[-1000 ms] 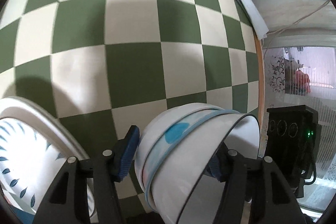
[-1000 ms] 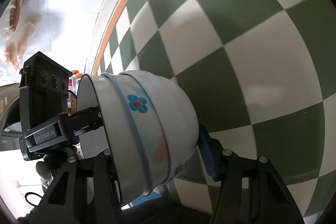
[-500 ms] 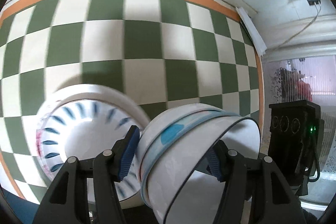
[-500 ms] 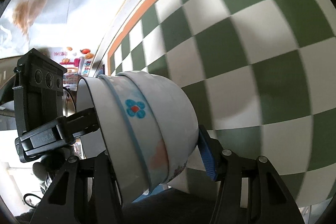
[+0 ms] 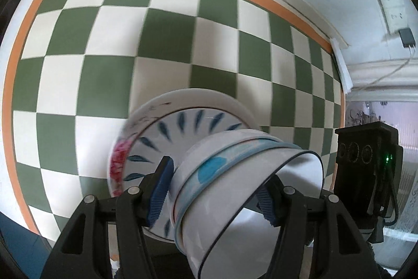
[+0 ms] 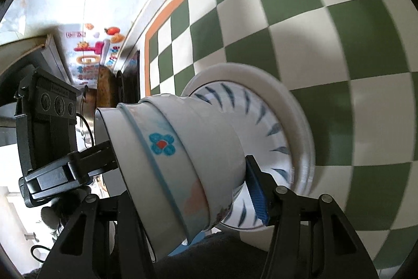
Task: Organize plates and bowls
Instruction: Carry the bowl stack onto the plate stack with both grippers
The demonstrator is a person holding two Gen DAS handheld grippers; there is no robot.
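We cannot read any words, numbers or brand names here.

In the right wrist view, far off on the left, a bright poster hangs on the wall. It has red, pink and orange marks that look like letters and little pictures, but they are too blurry for us to read.

Nearer on the left, the black box has a thin line of raised letters along its top edge. They are too small for us to make out.

In the left wrist view, we find no writing that we can read.
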